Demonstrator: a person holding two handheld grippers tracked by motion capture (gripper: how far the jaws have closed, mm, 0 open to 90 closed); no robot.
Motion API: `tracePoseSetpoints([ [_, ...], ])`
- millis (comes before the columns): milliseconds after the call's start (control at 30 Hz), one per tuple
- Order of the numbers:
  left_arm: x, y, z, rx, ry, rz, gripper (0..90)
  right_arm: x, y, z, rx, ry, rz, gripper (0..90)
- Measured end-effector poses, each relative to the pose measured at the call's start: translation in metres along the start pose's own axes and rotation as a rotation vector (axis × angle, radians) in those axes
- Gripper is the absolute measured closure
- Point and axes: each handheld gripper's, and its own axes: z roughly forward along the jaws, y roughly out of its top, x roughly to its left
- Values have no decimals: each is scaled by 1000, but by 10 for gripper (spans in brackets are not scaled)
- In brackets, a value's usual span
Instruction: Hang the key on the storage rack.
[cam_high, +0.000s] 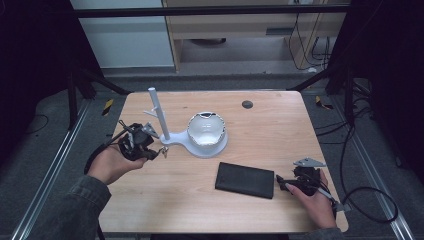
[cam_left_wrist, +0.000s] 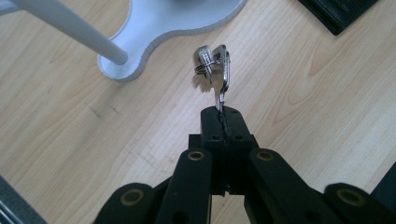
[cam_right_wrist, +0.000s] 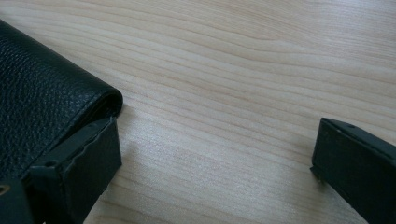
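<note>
Left claw (cam_left_wrist: 221, 113) pinched tight on a key (cam_left_wrist: 219, 77) by its blade, head and ring hanging past the tips, lifted clear of the bench (cam_high: 260, 130), just beside the foot of the white stand (cam_high: 165, 135). The stand has an upright post (cam_high: 157, 112) with a short peg on its side and a round base carrying a white bowl (cam_high: 205, 129). Likely step: get the key onto the stand, either ring over the peg or dropped in the bowl; can't tell which. To do it well: keep the pinch firm, since the grip is only on the thin blade and the key could swivel; rise above peg height before moving in; approach the post slowly so the ring lines up; don't knock the post. Right claw (cam_right_wrist: 212, 158) wide apart, resting low on the bench far from the stand, one jaw touching the edge of the black wallet (cam_high: 245, 180); best left parked.
</note>
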Motion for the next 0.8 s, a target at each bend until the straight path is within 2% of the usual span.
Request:
tracePoseSetpoints([
  [800, 27, 1, -41, -38, 53, -62, 891, 0, 0, 0, 1, -2, -2, 14],
])
